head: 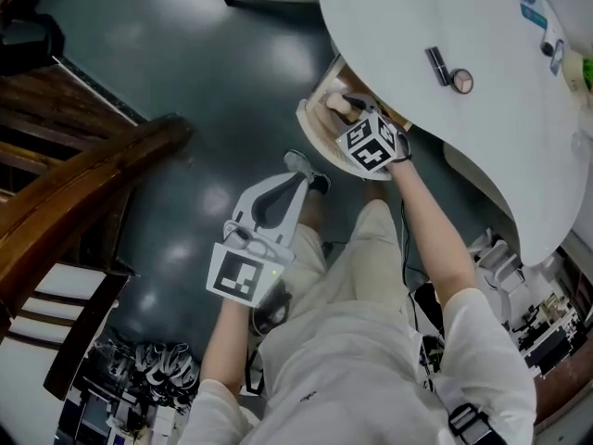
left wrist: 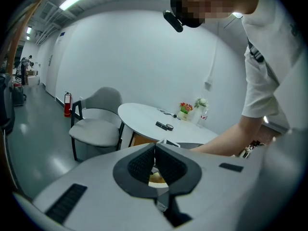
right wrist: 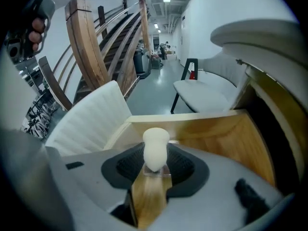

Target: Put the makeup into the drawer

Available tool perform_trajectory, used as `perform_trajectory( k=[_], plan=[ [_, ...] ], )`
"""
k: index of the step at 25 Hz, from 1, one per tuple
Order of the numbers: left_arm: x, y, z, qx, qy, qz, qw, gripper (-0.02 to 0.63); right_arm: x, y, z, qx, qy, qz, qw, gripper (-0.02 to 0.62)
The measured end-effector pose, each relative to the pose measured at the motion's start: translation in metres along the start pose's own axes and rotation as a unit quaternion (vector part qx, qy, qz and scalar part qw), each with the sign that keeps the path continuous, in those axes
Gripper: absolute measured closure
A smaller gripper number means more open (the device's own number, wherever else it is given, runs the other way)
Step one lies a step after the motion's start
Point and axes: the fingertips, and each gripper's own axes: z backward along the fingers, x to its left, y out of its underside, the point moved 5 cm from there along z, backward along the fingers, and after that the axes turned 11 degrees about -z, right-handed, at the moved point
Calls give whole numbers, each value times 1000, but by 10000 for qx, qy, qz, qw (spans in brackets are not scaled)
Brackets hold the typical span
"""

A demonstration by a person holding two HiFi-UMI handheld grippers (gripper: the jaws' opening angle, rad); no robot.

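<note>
The right gripper (head: 355,117) pointed steeply down into the open drawer (head: 315,130) under the edge of the white tabletop (head: 408,26), toward 1 o'clock from the left gripper (head: 298,182) in the head view. Its jaws were clamped on a cream makeup sponge (right wrist: 155,148), which stood on a small clear base, rounded end away from the camera. The sponge hung over the drawer's pale wooden inside, with the wooden side wall (right wrist: 221,134) at 3 o'clock of it and the white drawer front (right wrist: 91,121) at 9 o'clock. Whether the sponge touched the drawer floor could not be told.

The left gripper was held out over the dark floor (head: 185,54), in front of the person's knee, well apart from the drawer. Its jaws were pressed together with nothing between them.

On the tabletop, at 1 o'clock from the right gripper, a dark lipstick tube (head: 437,66) lay just beside a round compact (head: 462,82). A wooden stair rail (head: 83,184) ran at 9 o'clock of the head view.
</note>
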Motion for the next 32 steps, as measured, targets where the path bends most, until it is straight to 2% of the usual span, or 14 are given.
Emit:
perform_trajectory(
  k=[4,10,15,24,32],
  plan=[
    [-1,10,-2,124,-13,107,9999,595,-3,2,-30,118,-66,133,9998,453],
    [-9,23,2,247,32,329,9992,595,-5,6,-54,242,59,162,9996,436],
    [-12,26,-1,297,117,318,9990,595,-5,9,-62,307,104,118,9994,413],
    [-11,22,0,292,65,275,9992,595,-6,13,-54,333,147,141,9992,390],
    [-16,3,6,201,-118,300,9993,595,5,5,-21,229,51,182,9996,390]
  ],
)
